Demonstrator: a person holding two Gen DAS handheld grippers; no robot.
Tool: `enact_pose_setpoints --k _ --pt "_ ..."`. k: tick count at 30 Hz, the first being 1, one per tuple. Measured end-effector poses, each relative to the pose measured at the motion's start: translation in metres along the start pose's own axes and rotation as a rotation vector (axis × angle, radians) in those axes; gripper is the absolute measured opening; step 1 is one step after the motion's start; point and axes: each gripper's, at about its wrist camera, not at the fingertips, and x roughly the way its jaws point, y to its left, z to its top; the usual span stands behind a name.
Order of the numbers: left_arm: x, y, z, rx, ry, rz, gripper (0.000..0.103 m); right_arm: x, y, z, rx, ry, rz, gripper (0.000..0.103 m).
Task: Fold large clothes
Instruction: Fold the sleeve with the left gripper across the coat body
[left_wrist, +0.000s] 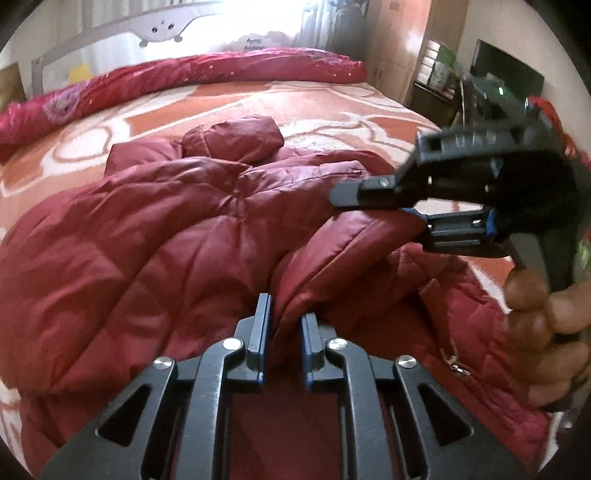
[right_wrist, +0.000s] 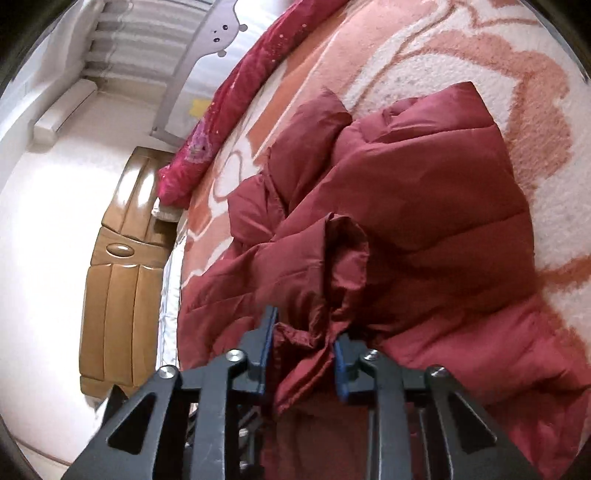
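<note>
Two grippers on one dark red puffer jacket (left_wrist: 155, 229), which lies rumpled across the bed (left_wrist: 332, 107) w/ its orange-and-white patterned blanket. Left gripper (left_wrist: 286, 325): blue-padded fingers close together w/ a fold of the jacket's fabric bunched btwn them, low at the near edge of the garment. Right gripper (right_wrist: 304, 339): clamped on a gathered wad of the jacket's thin shell fabric, cloth spilling down btwn the fingers; seen from the left wrist cam it hangs above the jacket's right side, a sleeve-like fold rising up to its tip, person's hand (left_wrist: 546, 325) around the handle. Hood (left_wrist: 236, 138) sits at the far end of the jacket, away from both grippers. Zipper pull (left_wrist: 456, 363) shows on the jacket edge nr the hand. Red floral quilt (left_wrist: 177, 79) rolled along the far side of the bed. Brown cabinet (right_wrist: 122, 273) beside the bed.
</note>
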Motion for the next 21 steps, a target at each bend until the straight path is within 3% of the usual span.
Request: enact_pose_setpoints --k 4,10,15,21 --pt "-0.029 0.015 0.002 -0.041 -0.031 -0.045 0.013 -0.009 0.009 -0.003 -0.069 -0.023 -0.014 0.016" --pt "-0.07 0.079 0.016 -0.167 -0.114 0.051 0.013 -0.045 0.023 -0.004 -0.149 -0.089 -0.027 0.014" --pt "-0.052 0.137 0.014 -0.276 -0.036 0.153 0.013 -0.054 0.015 -0.002 -0.163 -0.098 -0.068 0.013" --pt "-0.027 0.16 -0.011 -0.331 0.038 0.099 0.013 -0.045 -0.003 -0.003 -0.185 -0.098 -0.172 0.013"
